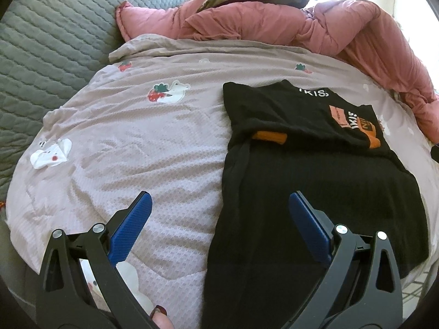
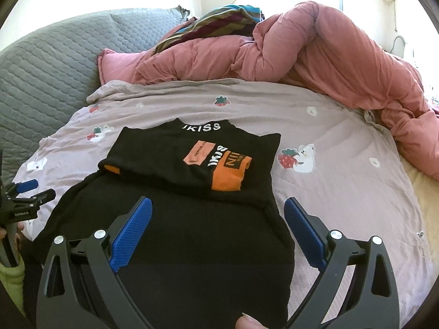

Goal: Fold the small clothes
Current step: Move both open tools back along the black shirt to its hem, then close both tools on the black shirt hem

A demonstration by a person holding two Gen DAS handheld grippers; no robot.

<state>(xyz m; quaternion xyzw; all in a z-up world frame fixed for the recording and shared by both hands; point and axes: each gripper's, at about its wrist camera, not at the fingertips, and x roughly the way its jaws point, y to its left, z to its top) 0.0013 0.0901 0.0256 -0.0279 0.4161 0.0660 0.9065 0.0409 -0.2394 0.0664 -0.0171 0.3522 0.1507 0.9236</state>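
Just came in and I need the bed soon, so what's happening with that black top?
A person is folding it with a hand-held gripper in each hand. The black top lies on the pink bedspread, already partly folded, its printed end doubled back. Both the left hand-held gripper and the right hand-held gripper are open above the near part of the garment, gripping nothing. A rumpled pink duvet is heaped at the far side of the bed.

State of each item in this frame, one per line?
Left tongs: open, empty.
Right tongs: open, empty, over the top.
Black top: flat, sleeves folded in.
Pink quilt: bunched up.
Bedspread: spread out, wrinkled.
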